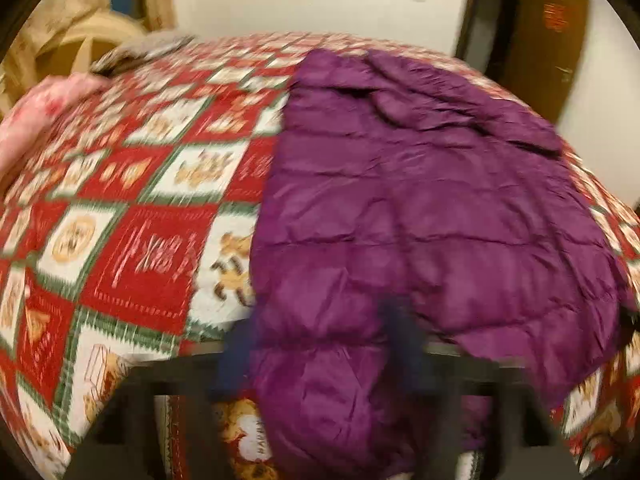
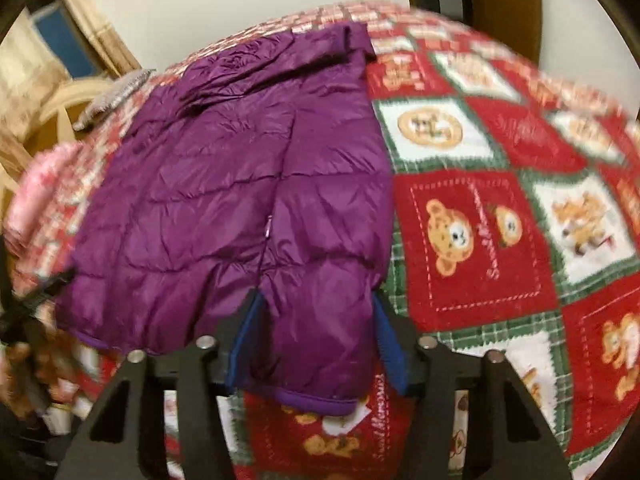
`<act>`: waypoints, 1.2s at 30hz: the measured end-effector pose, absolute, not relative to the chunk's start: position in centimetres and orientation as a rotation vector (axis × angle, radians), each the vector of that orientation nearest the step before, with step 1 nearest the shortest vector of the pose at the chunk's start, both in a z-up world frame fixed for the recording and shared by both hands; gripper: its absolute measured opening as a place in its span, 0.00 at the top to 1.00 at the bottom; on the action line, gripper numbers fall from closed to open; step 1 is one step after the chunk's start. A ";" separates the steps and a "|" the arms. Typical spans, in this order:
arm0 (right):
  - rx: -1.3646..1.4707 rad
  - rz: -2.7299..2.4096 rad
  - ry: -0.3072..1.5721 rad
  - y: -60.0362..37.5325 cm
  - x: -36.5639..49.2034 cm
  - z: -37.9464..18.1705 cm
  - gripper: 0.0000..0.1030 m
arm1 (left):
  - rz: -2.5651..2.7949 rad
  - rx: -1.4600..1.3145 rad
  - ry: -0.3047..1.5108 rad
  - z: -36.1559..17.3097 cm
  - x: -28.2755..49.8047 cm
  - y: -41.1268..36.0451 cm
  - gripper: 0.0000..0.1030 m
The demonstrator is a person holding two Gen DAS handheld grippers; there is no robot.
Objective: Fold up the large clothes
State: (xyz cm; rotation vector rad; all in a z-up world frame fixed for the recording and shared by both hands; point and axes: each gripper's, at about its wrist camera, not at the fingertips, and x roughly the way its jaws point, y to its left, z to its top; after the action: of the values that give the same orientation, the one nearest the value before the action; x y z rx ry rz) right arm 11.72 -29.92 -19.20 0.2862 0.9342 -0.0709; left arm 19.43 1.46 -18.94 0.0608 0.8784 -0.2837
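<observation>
Both grippers are on the near hem of a purple puffer jacket [image 2: 248, 184].

R gripper [image 2: 316, 336]: blue fingers [image 2: 244, 340] spread wide, w/ the jacket's hem corner sitting between them. Fabric fills the gap and hangs down past the fingertips toward the cam. Fingers flank the cloth, but can't tell if they're actually pinching it — looks spread, not clenched. The hem's purple binding edge shows below the fingers, over the blanket.

L gripper [image 1: 320, 344]: heavy motion blur. Dark blue fingers [image 1: 400, 344] are smeared, also wide apart, w/ a puffy jacket [image 1: 400, 200] section bulging between them and draping toward the cam. Grip state can't be confirmed from the blur.

Jacket pos: laid flat-ish on a Christmas bear-print blanket [image 2: 480, 240], long axis running away from both tools, collar/hood end at the far side. Quilted seams and a zipper line run down the middle in the R view. In the L view it covers the right half of the blanket [image 1: 140, 220]; in the R view it covers the left half. A sleeve or hood fold is bunched up at the far end.

Far left edge of the blanket: pink cloth [image 1: 36, 120] and a grey patterned item [image 1: 136, 52] next to it, well apart from the jacket. Beyond those is a cream wooden chair [image 1: 80, 40] and beige curtain. A cardboard box [image 1: 548, 44] stands behind the far right in the L view.
</observation>
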 end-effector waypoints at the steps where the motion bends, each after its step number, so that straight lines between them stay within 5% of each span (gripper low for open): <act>1: 0.315 -0.038 0.924 -30.0 11.6 -18.9 0.88 | -0.324 0.053 0.868 -18.6 19.2 1.3 0.88; 8: 0.322 0.003 0.735 -30.8 8.8 -13.4 0.93 | -0.384 0.015 0.701 -12.1 16.7 3.1 0.94; 17: 0.279 0.033 0.402 -31.4 4.5 0.2 0.94 | -0.448 0.048 0.432 0.3 13.7 4.5 0.95; 25: 0.305 -0.019 0.457 -33.4 18.2 -3.7 0.94 | -0.312 0.235 0.453 -6.5 26.3 -0.9 0.91; 36: 0.324 -0.103 0.527 -36.6 29.5 -5.8 0.94 | -0.246 0.095 0.571 -8.4 37.7 -1.6 0.80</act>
State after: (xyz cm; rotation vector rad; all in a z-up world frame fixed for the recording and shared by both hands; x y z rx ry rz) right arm 29.49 -36.61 -5.79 0.3243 0.5266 -0.1029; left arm 37.72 -1.63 -8.43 0.0949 0.5713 -0.2458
